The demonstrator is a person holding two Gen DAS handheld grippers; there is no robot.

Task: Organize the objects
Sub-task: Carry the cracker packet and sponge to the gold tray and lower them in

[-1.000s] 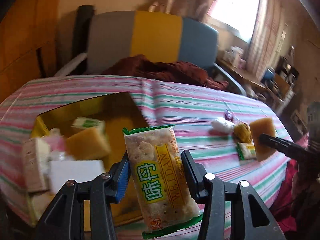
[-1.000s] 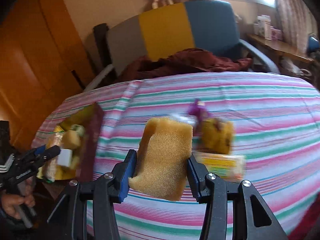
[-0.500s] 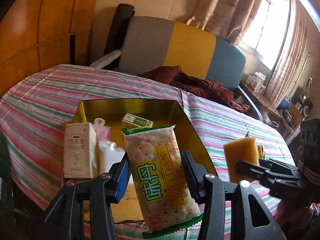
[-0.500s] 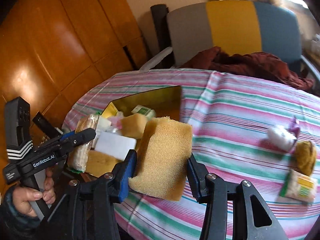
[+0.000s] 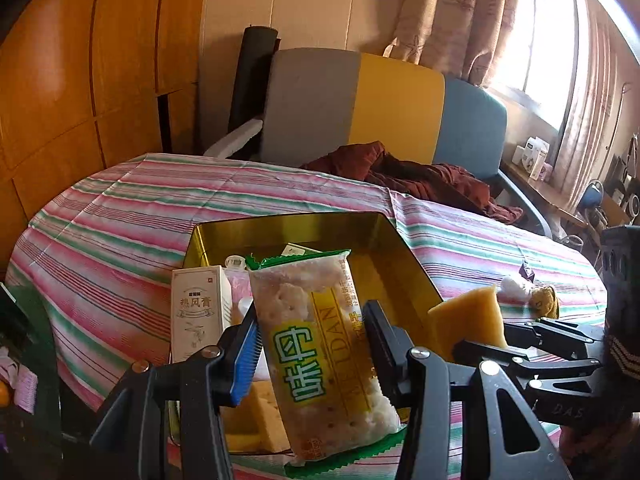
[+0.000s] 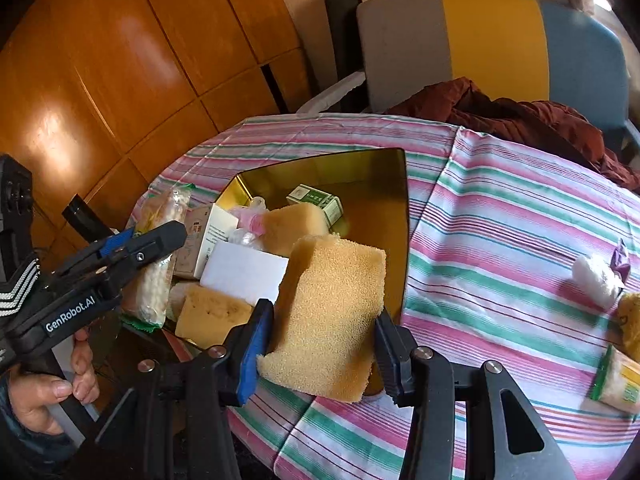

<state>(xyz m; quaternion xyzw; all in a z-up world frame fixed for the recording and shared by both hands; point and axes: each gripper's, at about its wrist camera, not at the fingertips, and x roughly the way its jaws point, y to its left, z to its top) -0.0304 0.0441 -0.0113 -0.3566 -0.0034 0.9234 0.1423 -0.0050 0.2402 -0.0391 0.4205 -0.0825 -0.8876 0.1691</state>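
My left gripper [image 5: 310, 346] is shut on a clear cracker packet with green edges [image 5: 320, 344] and holds it above the near end of the gold tin box [image 5: 384, 236]. My right gripper [image 6: 324, 344] is shut on a yellow sponge [image 6: 332, 312] at the near right edge of the same box [image 6: 360, 164]. The box holds a white carton [image 5: 200, 312], a green-and-white pack [image 6: 316, 200], sponges [image 6: 296, 224] and a white card [image 6: 244, 272]. The right gripper with its sponge [image 5: 472, 320] shows in the left wrist view.
On the striped tablecloth [image 6: 500, 220] to the right lie a white wrapped ball [image 6: 594, 276], a brown-yellow item [image 6: 630, 320] and another cracker packet [image 6: 618, 380]. A grey, yellow and blue chair [image 5: 380, 108] with a dark red cloth [image 5: 420, 176] stands behind the table.
Both grippers have swung from the loose items on the right over to the gold box. The right gripper and its sponge have come close beside the left gripper.
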